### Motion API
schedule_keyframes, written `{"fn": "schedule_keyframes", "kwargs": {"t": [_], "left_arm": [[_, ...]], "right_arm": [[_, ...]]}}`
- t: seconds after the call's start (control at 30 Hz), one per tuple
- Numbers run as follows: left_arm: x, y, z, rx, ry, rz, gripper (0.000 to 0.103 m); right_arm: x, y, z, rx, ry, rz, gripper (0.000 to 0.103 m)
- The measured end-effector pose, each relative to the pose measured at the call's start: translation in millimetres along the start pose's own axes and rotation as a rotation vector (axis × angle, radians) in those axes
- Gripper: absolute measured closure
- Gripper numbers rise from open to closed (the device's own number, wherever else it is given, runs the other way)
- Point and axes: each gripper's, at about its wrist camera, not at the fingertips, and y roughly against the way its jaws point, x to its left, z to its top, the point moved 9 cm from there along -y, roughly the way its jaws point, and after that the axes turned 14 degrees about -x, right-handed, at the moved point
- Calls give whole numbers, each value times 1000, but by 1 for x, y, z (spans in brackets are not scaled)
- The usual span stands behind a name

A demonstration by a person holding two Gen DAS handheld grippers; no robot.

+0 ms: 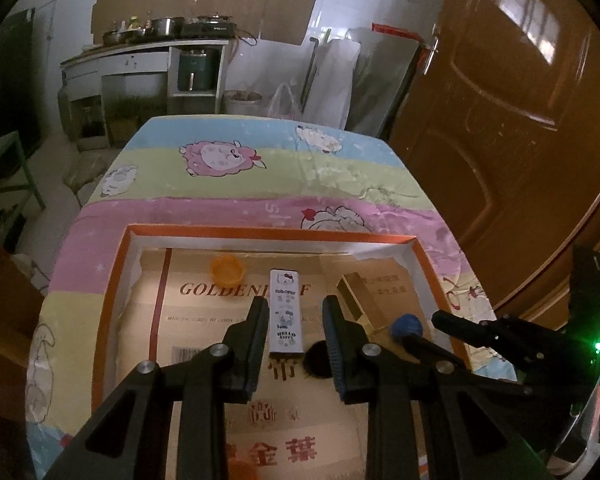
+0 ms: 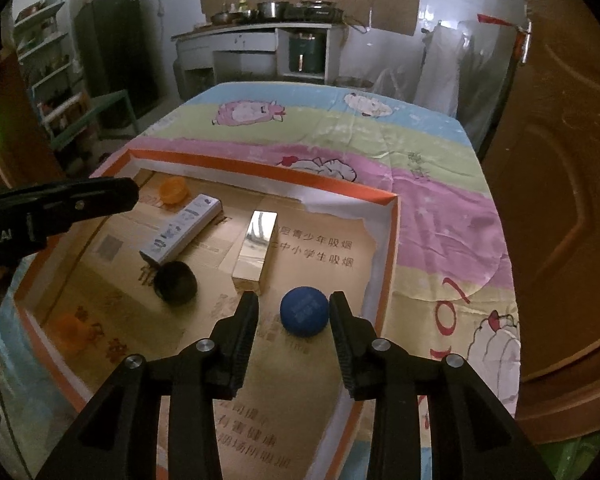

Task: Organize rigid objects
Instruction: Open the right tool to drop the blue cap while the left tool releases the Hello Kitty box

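An orange-rimmed cardboard tray (image 1: 260, 233) (image 2: 260, 174) lies on a cartoon-print cloth. In it are a white Hello Kitty box (image 1: 286, 312) (image 2: 184, 228), a shiny gold box (image 1: 358, 300) (image 2: 256, 248), a black round object (image 1: 318, 358) (image 2: 177, 282), a blue ball (image 1: 407, 326) (image 2: 303, 312) and two orange caps (image 1: 227, 271) (image 2: 70, 332). My left gripper (image 1: 294, 316) hangs open above the white box, which lies flat on the tray floor. My right gripper (image 2: 294, 306) stands open around the blue ball, with a gap at the left pad.
The cloth-covered table (image 1: 260, 168) stretches on beyond the tray. A brown door (image 1: 520, 120) stands close on the right. A kitchen counter (image 1: 148, 46) with pots is at the back wall, and a green chair (image 2: 96, 116) stands to the left of the table.
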Motion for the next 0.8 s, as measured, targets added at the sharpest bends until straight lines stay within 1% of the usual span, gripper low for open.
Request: {"fn": "schedule_keyframes", "kwargs": {"t": [0.33, 0.5, 0.63, 0.8], "left_arm": [[7, 26, -6, -29, 10, 21, 75], [12, 43, -8, -49, -17, 74, 75], [18, 61, -12, -80, -42, 120, 75], [21, 82, -19, -106, -60, 145, 75]], "right_arm": [[12, 23, -4, -15, -8, -1, 65], [21, 36, -8, -26, -17, -7, 65], [26, 50, -8, -62, -13, -60, 65], [35, 72, -9, -100, -50, -78, 65]]}}
